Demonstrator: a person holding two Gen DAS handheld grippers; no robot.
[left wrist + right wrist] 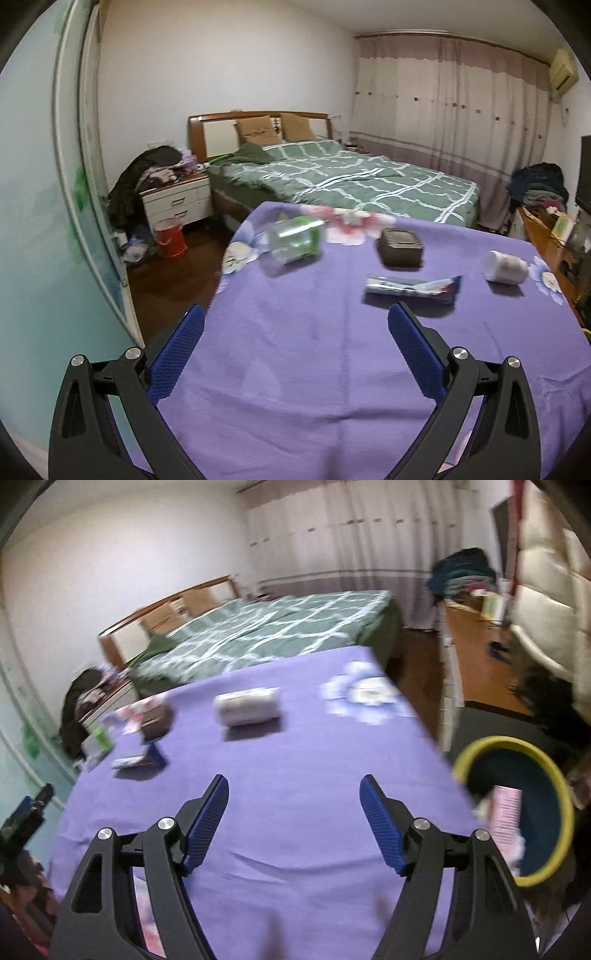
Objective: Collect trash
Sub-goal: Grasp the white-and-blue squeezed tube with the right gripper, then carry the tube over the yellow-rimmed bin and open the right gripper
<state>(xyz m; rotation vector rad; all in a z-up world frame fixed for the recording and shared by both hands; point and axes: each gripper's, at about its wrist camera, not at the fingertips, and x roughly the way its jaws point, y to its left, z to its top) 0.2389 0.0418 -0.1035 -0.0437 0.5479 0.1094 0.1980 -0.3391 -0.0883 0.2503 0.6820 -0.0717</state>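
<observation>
We see our left gripper (295, 314) spread wide above the purple cloth (295, 369), its blue pads (413, 350) holding and touching nothing. Just ahead of its right finger lies a silver and blue wrapper (412, 287); farther ahead sit a dark box (400, 246) and, to the left, a clear bottle with a green label (293, 243); a white bottle (505, 266) lies ahead to the right. Our right gripper (294, 788) is likewise wide apart and empty over the cloth, the white bottle well ahead of it. A yellow-rimmed bin (554, 786) stands to its right, beside the table, with pink packaging (508, 812) inside
</observation>
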